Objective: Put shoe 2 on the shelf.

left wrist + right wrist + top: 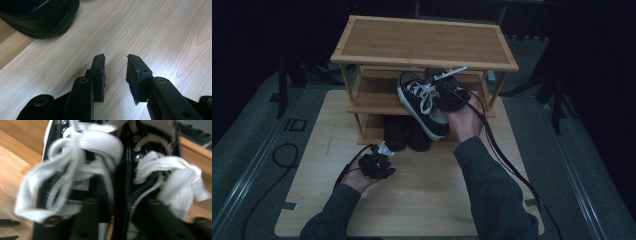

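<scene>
**A:** What is being handled?

**B:** A black canvas sneaker (pixel 424 106) with a white rubber sole and white laces (pixel 428 95). It rests on the middle shelf of a bamboo shoe rack (pixel 422 40), lying at a slant, with one end sticking out over the shelf's front edge.

**A:** Is there a second one?

**B:** Yes. In the right gripper view, two black lace-up fronts (pixel 125 170) sit side by side, touching. Their white laces (pixel 82 147) are tied in loose, floppy bows.

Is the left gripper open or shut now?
Open. The left gripper has a clear gap between its jaws, with only bare table showing through.
</scene>
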### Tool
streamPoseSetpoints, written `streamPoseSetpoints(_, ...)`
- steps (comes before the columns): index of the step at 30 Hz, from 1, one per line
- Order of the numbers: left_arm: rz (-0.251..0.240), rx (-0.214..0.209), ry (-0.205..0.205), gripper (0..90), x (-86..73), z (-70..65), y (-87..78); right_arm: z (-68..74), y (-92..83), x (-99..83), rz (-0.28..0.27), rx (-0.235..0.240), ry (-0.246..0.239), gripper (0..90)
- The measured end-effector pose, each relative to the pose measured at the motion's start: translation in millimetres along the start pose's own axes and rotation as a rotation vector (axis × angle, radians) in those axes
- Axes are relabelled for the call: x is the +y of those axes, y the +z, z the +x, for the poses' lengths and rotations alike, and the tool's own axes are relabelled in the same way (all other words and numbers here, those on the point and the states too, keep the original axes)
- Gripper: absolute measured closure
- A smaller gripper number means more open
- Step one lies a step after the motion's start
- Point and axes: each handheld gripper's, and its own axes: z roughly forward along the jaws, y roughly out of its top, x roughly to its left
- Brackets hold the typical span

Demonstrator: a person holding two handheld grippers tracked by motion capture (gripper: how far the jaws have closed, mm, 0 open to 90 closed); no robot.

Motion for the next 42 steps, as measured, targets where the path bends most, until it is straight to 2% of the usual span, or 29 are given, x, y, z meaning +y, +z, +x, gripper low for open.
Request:
streamPoseSetpoints(5, -0.008, 0.000, 0.008, 67.8, 3.8, -2.1, -1.6, 1.1, -1.3, 2.4, 0.029, -0.026, -0.091, 60.1)
streamPoseSetpoints(8, -0.012, 0.003, 0.012, 67.1, 6.5, -3.1, -2.8, -3.1, -7.1, 3.9, 0.033, -0.013, -0.115, 57.2)
streamPoseSetpoints(14, -0.014, 0.005, 0.020, 66.5, 10.3, -3.8, -3.4, -20.9, -15.2, 2.1, 0.036, 0.128, -0.134, 55.5)
streamPoseSetpoints(19, -0.014, 0.002, 0.019, 66.2, 11.2, -3.8, -2.9, -28.8, -22.5, -0.8, 0.008, 0.185, -0.188, 56.0)
streamPoseSetpoints(24, -0.024, -0.007, 0.011, 66.1, 12.2, -2.2, -4.8, -34.3, -31.1, -2.0, -0.018, 0.222, -0.222, 61.4)
streamPoseSetpoints(28, -0.029, -0.007, 0.006, 65.8, 12.8, -1.0, -7.6, -35.1, -42.3, -1.1, -0.054, 0.275, -0.237, 63.3)
streamPoseSetpoints(31, -0.035, -0.013, 0.002, 65.5, 13.8, 0.4, -9.7, -36.1, -44.1, -2.2, -0.046, 0.276, -0.254, 65.8)
streamPoseSetpoints(34, -0.036, -0.017, -0.002, 65.3, 14.9, 1.2, -10.4, -37.8, -46.6, -3.5, -0.059, 0.279, -0.255, 71.6)
streamPoseSetpoints(36, -0.033, -0.023, -0.001, 64.6, 15.8, 2.4, -11.1, -37.2, -49.2, -4.0, -0.068, 0.283, -0.272, 76.5)
streamPoseSetpoints(42, -0.037, -0.022, 0.001, 64.5, 18.2, 2.6, -13.5, -34.0, -52.7, -7.1, -0.053, 0.292, -0.309, 89.2)
